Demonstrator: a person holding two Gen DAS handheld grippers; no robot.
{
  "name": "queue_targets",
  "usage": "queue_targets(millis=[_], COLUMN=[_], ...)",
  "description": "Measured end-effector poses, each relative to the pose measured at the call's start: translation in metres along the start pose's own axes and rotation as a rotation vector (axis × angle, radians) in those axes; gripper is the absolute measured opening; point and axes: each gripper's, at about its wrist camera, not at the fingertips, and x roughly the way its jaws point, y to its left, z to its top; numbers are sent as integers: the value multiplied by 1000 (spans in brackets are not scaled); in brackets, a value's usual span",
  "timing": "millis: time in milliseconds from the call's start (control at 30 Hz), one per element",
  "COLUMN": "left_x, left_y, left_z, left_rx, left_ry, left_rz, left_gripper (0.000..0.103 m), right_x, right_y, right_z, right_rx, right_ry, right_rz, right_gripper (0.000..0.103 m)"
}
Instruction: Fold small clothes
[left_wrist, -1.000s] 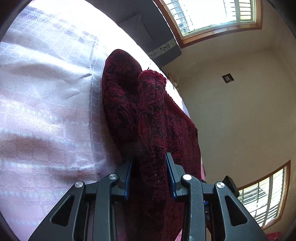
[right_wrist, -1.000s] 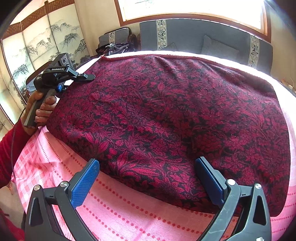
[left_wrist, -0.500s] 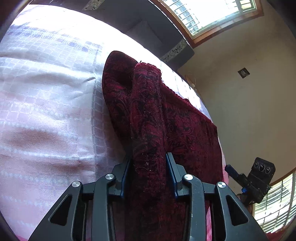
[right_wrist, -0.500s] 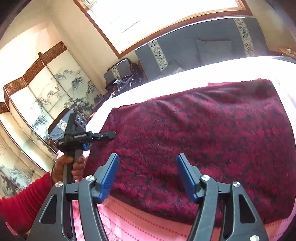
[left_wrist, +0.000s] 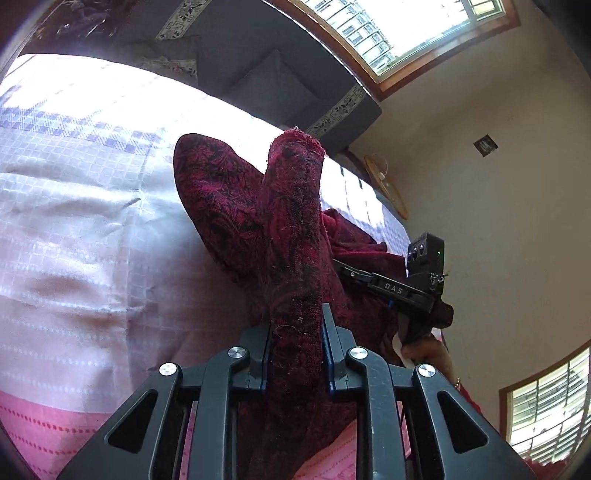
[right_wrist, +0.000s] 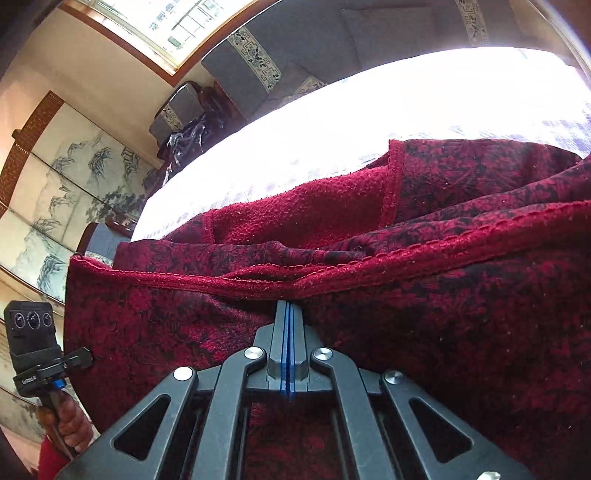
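Note:
A dark red patterned garment (left_wrist: 236, 206) lies on the pink and white checked bed cover (left_wrist: 74, 221). My left gripper (left_wrist: 295, 317) is shut on a thick bunched edge of the garment, which rises up between the fingers. In the right wrist view the garment (right_wrist: 461, 295) is lifted and doubled over, showing its plain red fleecy inside (right_wrist: 314, 210). My right gripper (right_wrist: 287, 306) is shut on the garment's near edge, the jaws pressed together. The right gripper also shows in the left wrist view (left_wrist: 343, 271), and the left gripper's body shows at the right wrist view's left edge.
A grey cushioned bench (left_wrist: 277, 74) stands under the window behind the bed. A painted folding screen (right_wrist: 55, 192) stands at the left of the room. A dark heap of things (right_wrist: 188, 136) lies on a seat by the bench.
My right gripper has closed on the garment's near edge and lifted it, folding the cloth over so the fleecy inside shows. My left gripper keeps its hold and has risen a little.

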Motion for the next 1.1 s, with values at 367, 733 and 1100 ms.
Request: queue_targets(millis=[367, 733, 1100], left_x=[48, 168, 169], left_y=[-131, -189, -211], left_z=[18, 11, -6], left_rx=[13, -86, 28], left_ry=[85, 110, 77], left_rz=[-85, -272, -398], left_gripper=[21, 22, 35], right_x=[-1, -108, -151], right_y=[-34, -105, -186], right_z=[6, -39, -69], right_rx=[203, 286, 397], right_ry=[28, -157, -239], right_rz=[216, 305, 424], right_gripper=[0, 22, 37])
